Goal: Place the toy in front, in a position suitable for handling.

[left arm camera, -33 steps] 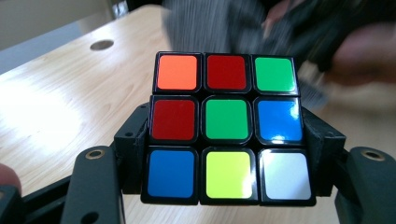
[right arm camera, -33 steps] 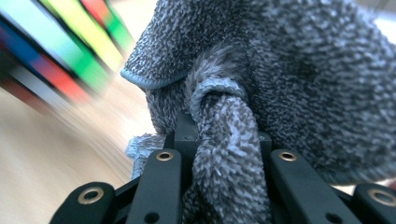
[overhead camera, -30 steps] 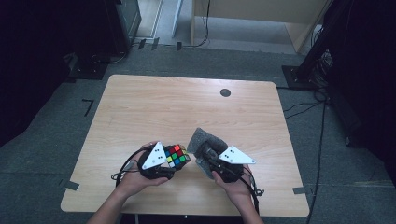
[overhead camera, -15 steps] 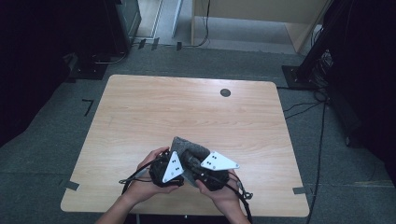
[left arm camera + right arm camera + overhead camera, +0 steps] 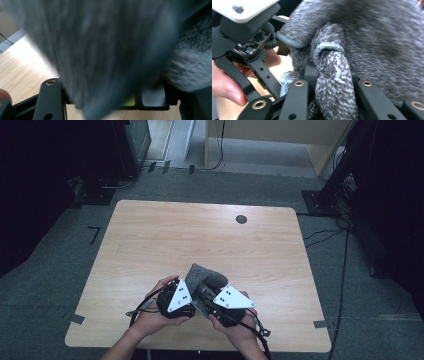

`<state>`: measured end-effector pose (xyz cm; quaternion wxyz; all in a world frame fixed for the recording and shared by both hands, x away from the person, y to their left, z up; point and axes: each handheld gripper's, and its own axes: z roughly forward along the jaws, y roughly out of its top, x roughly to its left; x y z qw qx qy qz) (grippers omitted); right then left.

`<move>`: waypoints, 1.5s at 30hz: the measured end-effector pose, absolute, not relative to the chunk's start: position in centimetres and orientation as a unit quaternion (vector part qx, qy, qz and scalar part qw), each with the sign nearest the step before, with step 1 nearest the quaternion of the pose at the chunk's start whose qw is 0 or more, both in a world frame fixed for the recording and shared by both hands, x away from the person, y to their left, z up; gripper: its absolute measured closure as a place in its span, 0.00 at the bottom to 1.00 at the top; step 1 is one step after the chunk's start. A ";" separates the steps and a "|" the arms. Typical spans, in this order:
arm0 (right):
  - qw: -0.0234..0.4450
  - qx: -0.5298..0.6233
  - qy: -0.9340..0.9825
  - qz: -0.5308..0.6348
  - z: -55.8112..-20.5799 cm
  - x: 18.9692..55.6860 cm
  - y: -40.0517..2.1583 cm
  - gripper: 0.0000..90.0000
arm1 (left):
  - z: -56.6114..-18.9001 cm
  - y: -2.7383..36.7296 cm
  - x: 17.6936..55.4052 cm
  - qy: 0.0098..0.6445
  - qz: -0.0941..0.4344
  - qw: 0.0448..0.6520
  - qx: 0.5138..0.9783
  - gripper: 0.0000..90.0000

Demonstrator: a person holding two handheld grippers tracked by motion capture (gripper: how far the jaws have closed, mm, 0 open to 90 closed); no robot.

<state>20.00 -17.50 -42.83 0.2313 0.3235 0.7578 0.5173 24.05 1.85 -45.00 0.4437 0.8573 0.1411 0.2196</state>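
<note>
Cloth (image 5: 205, 276) over cube (image 5: 152, 96), between grippers.

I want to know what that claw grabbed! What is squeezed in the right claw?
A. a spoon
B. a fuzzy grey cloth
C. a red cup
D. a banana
B: in the right gripper view a bunched strip of the cloth sits pinched in the right claw.

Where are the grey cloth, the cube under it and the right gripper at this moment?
grey cloth (image 5: 206, 276): high view, on its raised fuzzy top fold.
cube (image 5: 153, 97): left gripper view, on a tile of its face showing below the cloth.
right gripper (image 5: 332, 87): right gripper view, between its jaws, which clamp a bunch of the cloth.
</note>
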 end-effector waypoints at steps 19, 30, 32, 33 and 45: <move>0.155 0.430 0.680 0.573 -43.7 22.2 -22.4 0.82 | -43.9 4.8 24.5 0.129 0.162 0.581 0.787 0.38; 0.170 0.412 0.683 0.578 -43.3 21.5 -21.5 0.82 | -43.6 5.0 24.1 0.120 0.145 0.606 0.773 0.38; 0.168 0.428 0.679 0.572 -43.3 21.7 -22.0 0.82 | -43.5 5.1 24.3 0.125 0.150 0.603 0.774 0.38; 0.176 0.428 0.674 0.577 -43.1 21.5 -22.0 0.82 | -43.7 4.9 24.3 0.124 0.163 0.590 0.781 0.38; 0.211 0.417 0.682 0.562 -42.9 20.8 -21.2 0.84 | -43.2 5.3 24.1 0.119 0.138 0.620 0.763 0.38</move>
